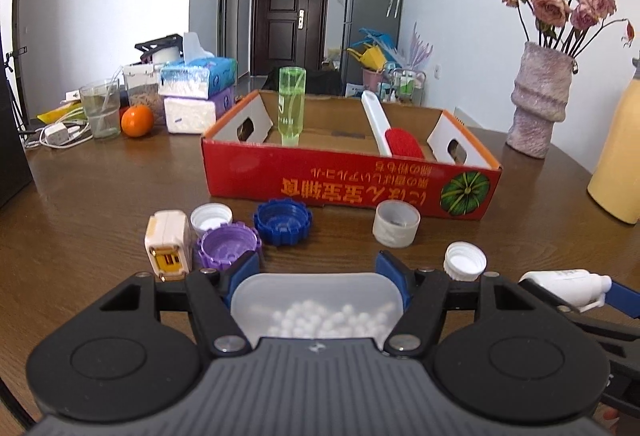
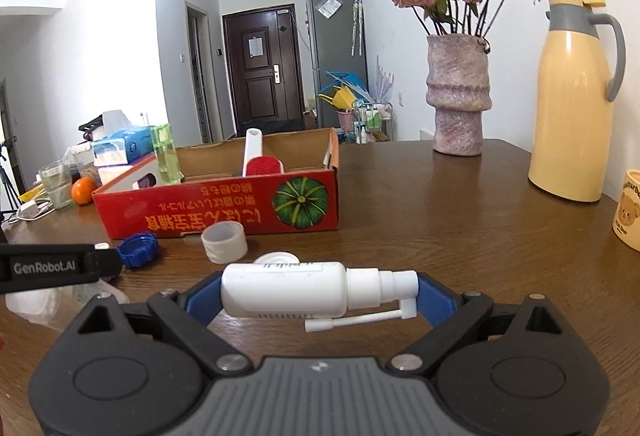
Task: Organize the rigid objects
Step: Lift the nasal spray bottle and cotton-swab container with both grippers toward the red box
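Observation:
My left gripper (image 1: 318,272) is shut on a translucent plastic tub (image 1: 316,306) with small white beads in it, held just above the table. My right gripper (image 2: 318,290) is shut on a white spray bottle (image 2: 296,290) lying crosswise between the blue pads, its nozzle to the right. Ahead stands a red cardboard box (image 1: 344,184) holding a green bottle (image 1: 291,104) and a red-and-white brush (image 1: 390,134). In front of the box lie a blue cap (image 1: 283,221), a purple cap (image 1: 229,247), white caps (image 1: 211,217) (image 1: 465,260), a translucent cup (image 1: 396,223) and a white charger (image 1: 168,245).
Tissue boxes (image 1: 198,92), a glass (image 1: 101,107), an orange (image 1: 137,120) and cables sit at the table's far left. A vase of dried roses (image 2: 458,92), a yellow thermos jug (image 2: 572,104) and a bear mug (image 2: 628,214) stand on the right.

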`<state>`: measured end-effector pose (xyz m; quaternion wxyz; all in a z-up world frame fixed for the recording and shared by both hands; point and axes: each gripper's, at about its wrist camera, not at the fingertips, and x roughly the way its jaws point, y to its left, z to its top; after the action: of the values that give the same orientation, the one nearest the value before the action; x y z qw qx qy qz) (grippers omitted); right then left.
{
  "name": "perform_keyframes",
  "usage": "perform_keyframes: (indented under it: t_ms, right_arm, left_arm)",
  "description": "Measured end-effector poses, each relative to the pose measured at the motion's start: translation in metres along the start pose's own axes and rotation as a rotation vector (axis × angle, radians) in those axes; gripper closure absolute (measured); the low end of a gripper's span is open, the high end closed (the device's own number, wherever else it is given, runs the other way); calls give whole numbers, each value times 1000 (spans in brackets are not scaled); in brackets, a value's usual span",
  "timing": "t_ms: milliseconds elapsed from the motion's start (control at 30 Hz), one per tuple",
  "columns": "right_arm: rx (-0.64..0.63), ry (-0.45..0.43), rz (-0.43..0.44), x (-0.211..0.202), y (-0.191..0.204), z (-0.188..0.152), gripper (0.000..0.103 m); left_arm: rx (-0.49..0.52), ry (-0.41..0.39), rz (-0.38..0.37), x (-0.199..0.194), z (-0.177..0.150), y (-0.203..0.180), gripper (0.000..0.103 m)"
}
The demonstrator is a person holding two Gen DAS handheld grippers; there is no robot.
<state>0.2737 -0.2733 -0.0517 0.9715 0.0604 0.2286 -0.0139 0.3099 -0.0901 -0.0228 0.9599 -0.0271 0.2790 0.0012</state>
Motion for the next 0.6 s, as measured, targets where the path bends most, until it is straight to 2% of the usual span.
perform_keyframes:
  t_ms: [600]
  right_arm:
    - [-25,-68,39,11,32,39,5]
  left_arm:
    - [-16,-85,-32,-6,49,14,36]
